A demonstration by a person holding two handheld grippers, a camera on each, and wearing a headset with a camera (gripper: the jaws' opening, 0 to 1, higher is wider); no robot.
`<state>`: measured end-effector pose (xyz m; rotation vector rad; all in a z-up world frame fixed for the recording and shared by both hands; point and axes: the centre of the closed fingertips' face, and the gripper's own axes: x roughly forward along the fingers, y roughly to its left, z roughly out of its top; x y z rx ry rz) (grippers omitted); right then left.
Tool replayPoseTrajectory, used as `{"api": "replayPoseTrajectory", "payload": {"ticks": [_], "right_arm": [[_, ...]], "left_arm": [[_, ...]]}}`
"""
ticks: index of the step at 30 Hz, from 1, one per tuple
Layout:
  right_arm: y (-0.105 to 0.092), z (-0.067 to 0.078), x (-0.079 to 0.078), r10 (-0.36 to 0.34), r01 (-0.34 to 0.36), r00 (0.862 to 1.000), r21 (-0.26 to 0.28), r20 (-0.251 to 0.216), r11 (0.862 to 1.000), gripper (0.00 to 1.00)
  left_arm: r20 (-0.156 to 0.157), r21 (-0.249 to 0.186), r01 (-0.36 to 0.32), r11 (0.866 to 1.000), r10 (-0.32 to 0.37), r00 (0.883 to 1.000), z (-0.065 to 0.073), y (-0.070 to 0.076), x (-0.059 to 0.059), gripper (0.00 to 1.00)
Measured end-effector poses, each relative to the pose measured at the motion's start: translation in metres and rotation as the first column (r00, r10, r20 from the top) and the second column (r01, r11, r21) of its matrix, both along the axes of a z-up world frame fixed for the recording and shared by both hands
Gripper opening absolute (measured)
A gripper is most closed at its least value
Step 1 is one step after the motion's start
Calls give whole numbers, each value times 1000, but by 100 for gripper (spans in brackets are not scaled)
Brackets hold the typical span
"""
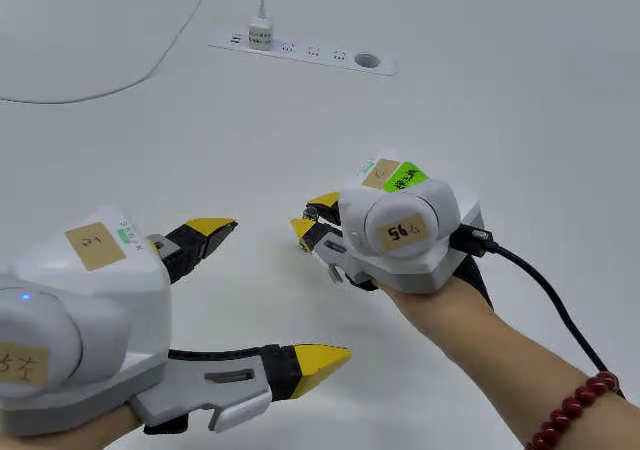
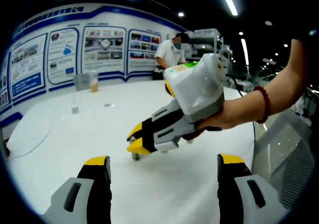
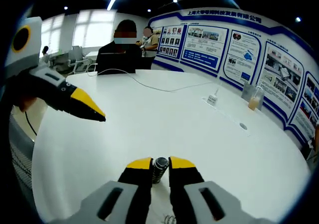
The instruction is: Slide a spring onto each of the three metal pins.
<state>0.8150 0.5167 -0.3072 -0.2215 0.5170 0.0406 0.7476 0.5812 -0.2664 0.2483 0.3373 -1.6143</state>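
The spring (image 3: 159, 169), a small dark ribbed cylinder, stands upright with its long axis across the line of the fingers. It sits right between the tips of the right gripper (image 1: 312, 214), which appear clamped on its sides. In the left gripper view its lower end seems to touch the desk (image 1: 450, 120). The left gripper (image 2: 163, 159) hangs well apart from the spring with its fingers spread wide and holding nothing, so the right is the nearer. Which pin it goes on I cannot tell.
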Motion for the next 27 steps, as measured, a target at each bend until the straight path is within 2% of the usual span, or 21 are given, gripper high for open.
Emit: {"api": "replayPoseTrajectory", "payload": {"ticks": [3,8,11,15,20,22,27], "right_arm": [[1,5,-2,-8,7,1000,24,12,1000,16],[1,15,-4,-8,7,999,31,34,999,21],[1,25,-5,-27,23,998,77,60,997,23],[-1,34,-10,-32,27,996,71,79,997,24],[-5,44,-22,-58,48,993,95,100,994,28],[-8,49,-27,-73,59,990,119,117,991,31],[-16,57,-40,-110,86,986,179,129,980,37]], "left_arm": [[8,0,-1,1000,1,1000,0,0,1,89],[22,-7,5,1000,-5,1000,2,0,0,86],[30,-2,9,1000,-9,1000,2,-1,-1,86],[33,2,15,1000,-15,999,2,-3,-2,85],[49,20,33,999,-34,998,-1,-5,-6,83],[62,36,42,998,-44,997,-3,-6,-7,80],[62,62,59,996,-63,996,-9,-9,-10,75]]}}
